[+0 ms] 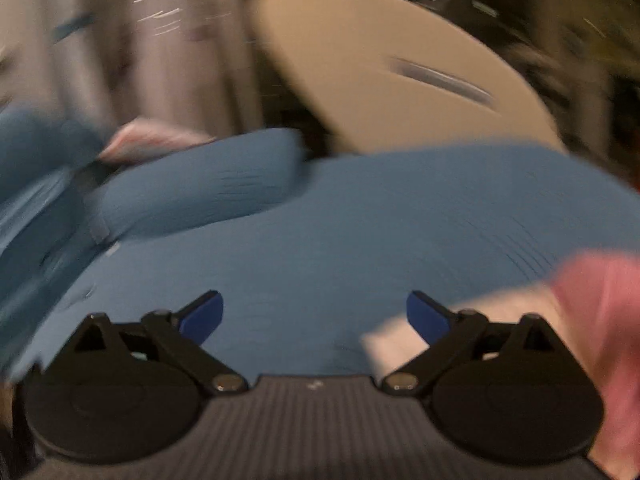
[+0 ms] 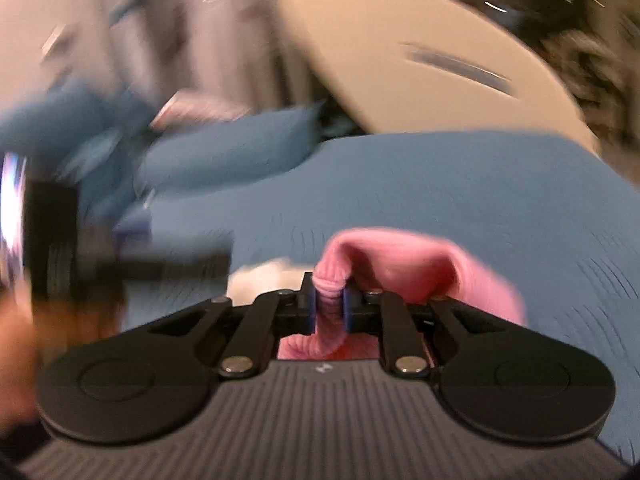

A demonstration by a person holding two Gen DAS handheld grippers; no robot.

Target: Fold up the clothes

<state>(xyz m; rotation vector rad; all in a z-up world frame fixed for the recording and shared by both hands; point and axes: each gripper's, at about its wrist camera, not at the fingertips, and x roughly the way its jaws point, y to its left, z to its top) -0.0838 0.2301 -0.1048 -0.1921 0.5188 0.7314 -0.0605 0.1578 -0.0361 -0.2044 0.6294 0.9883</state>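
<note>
The right gripper [image 2: 328, 304] has its jaws clamped on a bunched fold of the pink garment [image 2: 400, 264], which drapes forward and to the right over the blue bedspread [image 2: 440, 184]. The left gripper [image 1: 315, 312] has its jaws wide apart, nothing between them, above the same bedspread; the pink garment lies at its right. Beyond the bedspread sit blue pillows [image 1: 208, 188], a pale rounded board [image 1: 380, 80], perhaps a headboard, and pale curtains [image 1: 120, 40], all blurred.
</note>
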